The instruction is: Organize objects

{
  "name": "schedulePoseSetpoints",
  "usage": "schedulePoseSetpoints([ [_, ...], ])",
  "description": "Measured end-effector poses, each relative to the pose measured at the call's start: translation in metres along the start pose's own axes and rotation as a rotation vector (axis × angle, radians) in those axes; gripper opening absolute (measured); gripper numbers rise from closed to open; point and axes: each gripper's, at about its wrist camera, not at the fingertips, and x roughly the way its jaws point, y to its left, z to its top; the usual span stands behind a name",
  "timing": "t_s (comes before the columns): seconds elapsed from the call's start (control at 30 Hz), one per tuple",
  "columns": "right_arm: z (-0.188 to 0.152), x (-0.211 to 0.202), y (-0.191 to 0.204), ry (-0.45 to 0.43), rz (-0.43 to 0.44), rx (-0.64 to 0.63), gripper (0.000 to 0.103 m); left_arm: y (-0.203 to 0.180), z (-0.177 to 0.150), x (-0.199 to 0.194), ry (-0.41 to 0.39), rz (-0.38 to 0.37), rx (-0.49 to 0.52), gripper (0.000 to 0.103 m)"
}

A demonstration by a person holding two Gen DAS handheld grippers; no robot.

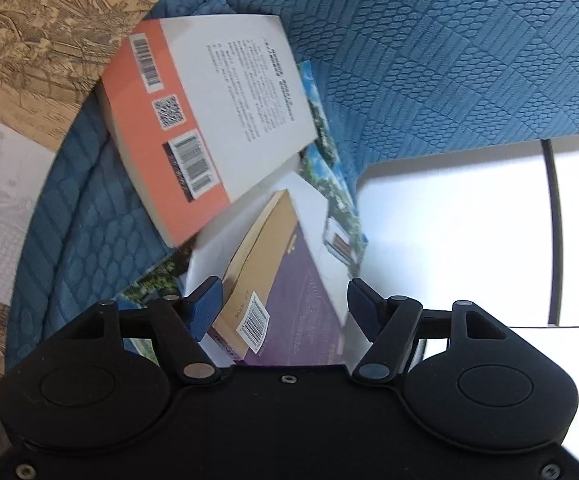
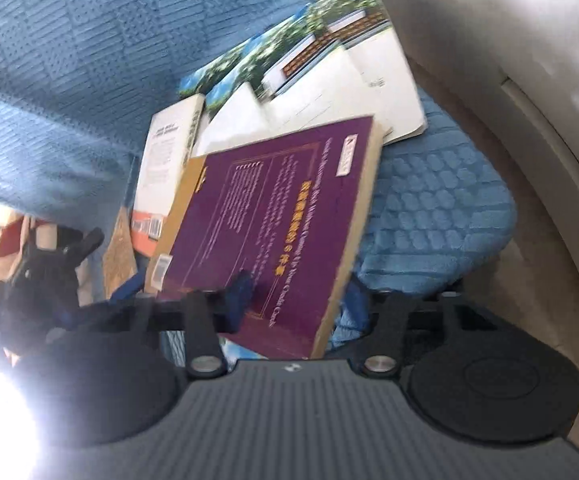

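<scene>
- Right gripper (image 2: 289, 300) has the near corner of the purple book (image 2: 273, 216) between its jaws: the left blue pad (image 2: 239, 300) lies against the purple cover and the right pad sits under the book's page edge, so the book looks pinched, though motion blur leaves the contact soft
- Left gripper (image 1: 285, 304) stands with its jaws well apart, one blue fingertip (image 1: 205, 304) just beside the purple book's tan spine edge and the other clear on the far side; neither pad presses on anything
- Purple book, with gold lettering and a white barcode sticker (image 1: 254, 326) on its tan strip, is tilted up on top of the pile
- Beneath it lie two thin white booklets (image 2: 329, 92) with a landscape photo along their top edges, fanned slightly apart
- Orange-and-white book (image 1: 209, 120) rests back cover up, barcodes showing, leaning over the booklets just beside the purple book
- All of these sit on a blue quilted cover (image 1: 449, 60)
- Tan printed sheet (image 1: 41, 40) with a line drawing lies at the cover's edge, near the orange-and-white book
- Bright white floor (image 1: 469, 220) shows past the cover
</scene>
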Motion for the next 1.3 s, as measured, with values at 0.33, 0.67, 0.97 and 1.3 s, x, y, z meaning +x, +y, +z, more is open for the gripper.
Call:
schedulePoseSetpoints([
  [0.33, 0.003, -0.03, -0.013, -0.042, 0.213, 0.174, 0.013, 0.006, -0.009, 0.024, 0.097, -0.005, -0.017, 0.069],
  [0.67, -0.011, -0.038, 0.035, -0.068, 0.216, 0.103, 0.012, 0.006, -0.054, -0.022, 0.078, -0.082, -0.097, 0.073],
  [0.97, -0.048, -0.03, 0.044, -0.073, 0.217, 0.212, 0.012, 0.014, -0.098, -0.009, 0.086, -0.164, -0.28, 0.065],
  [1.3, -0.074, -0.029, 0.056, -0.078, 0.201, 0.23, 0.015, 0.038, -0.125, -0.014, 0.069, -0.201, -0.445, 0.023],
])
